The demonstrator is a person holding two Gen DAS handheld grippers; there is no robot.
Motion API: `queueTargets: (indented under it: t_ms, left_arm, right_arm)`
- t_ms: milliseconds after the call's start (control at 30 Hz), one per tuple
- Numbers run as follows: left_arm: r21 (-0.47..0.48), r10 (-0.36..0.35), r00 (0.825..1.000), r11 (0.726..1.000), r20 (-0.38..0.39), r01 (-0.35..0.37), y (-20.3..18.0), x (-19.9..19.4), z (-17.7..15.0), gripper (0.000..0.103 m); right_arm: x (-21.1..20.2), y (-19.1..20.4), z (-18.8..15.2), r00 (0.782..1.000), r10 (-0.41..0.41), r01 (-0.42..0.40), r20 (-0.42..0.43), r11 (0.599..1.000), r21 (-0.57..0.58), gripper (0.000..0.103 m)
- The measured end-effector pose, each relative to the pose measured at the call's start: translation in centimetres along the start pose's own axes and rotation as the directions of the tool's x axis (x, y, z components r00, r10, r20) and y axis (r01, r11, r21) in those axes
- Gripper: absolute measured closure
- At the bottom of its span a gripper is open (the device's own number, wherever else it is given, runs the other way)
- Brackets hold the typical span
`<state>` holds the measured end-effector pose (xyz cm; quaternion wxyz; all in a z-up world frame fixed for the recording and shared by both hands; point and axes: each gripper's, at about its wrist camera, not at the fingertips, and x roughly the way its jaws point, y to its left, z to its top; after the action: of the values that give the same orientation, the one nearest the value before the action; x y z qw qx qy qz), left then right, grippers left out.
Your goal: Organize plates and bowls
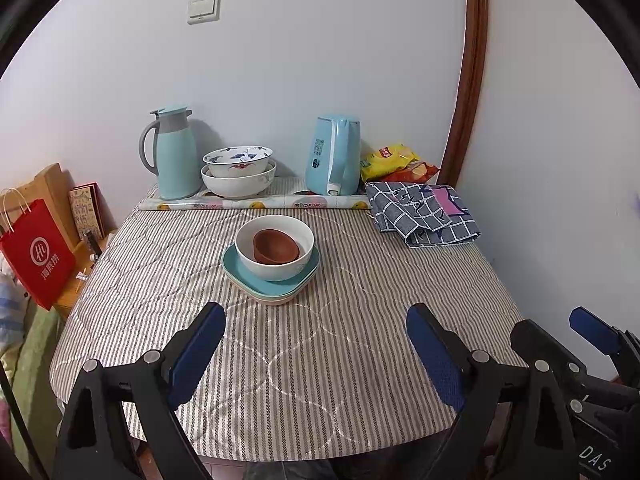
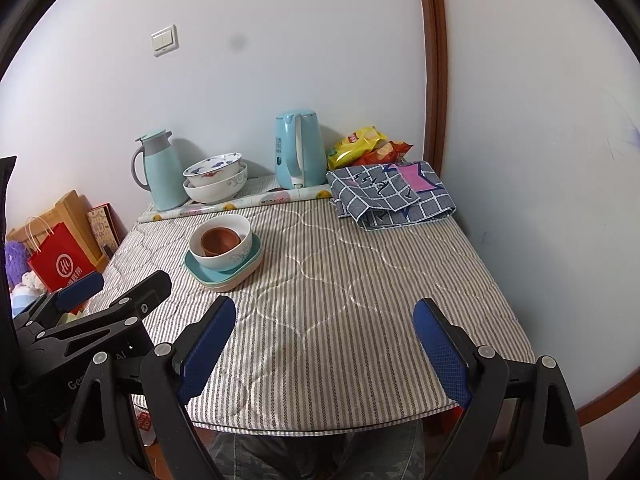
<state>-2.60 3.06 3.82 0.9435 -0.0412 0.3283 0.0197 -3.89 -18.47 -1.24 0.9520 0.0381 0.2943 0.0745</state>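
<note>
A small brown bowl (image 1: 276, 245) sits inside a white bowl (image 1: 276, 265), which stands on a teal plate (image 1: 240, 269) stacked on a pale plate (image 1: 276, 301), mid-table. The same stack shows in the right wrist view, with brown bowl (image 2: 219, 241), white bowl (image 2: 224, 258) and teal plate (image 2: 202, 270). Two patterned bowls (image 1: 237, 172) are nested at the back by the wall. My left gripper (image 1: 316, 322) is open and empty, near the front edge, short of the stack. My right gripper (image 2: 324, 316) is open and empty, to the right of the left one.
A teal thermos jug (image 1: 174, 152), a teal kettle (image 1: 334, 155), snack bags (image 1: 394, 162) and a folded checked cloth (image 1: 422, 214) line the back of the striped table (image 1: 320, 360). A red paper bag (image 1: 36, 254) stands left of the table. Walls close in behind and right.
</note>
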Motion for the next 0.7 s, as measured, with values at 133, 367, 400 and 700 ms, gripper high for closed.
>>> queueTargets:
  t_ms: [133, 367, 400, 700]
  left_arm:
    - [0.000, 0.000, 1.000, 1.000, 0.000, 0.000, -0.01, -0.02, 0.01, 0.011]
    - [0.000, 0.000, 1.000, 1.000, -0.001, 0.000, 0.04, -0.06, 0.04, 0.011]
    - [0.001, -0.001, 1.000, 1.000, -0.001, 0.001, 0.05, -0.04, 0.07, 0.011]
    - [0.003, -0.001, 1.000, 1.000, -0.002, 0.001, 0.13, -0.06, 0.12, 0.011]
  right_arm:
    - [0.02, 0.01, 0.03, 1.000, 0.000, 0.000, 0.001, 1.000, 0.002, 0.013]
    - [-0.01, 0.12, -0.03, 1.000, -0.002, 0.002, 0.000, 1.000, 0.006, 0.013]
    - [-0.02, 0.15, -0.07, 1.000, -0.003, 0.003, 0.000, 1.000, 0.008, 0.013]
    - [-0.07, 0.18, -0.12, 1.000, -0.003, 0.003, 0.001, 1.000, 0.010, 0.013]
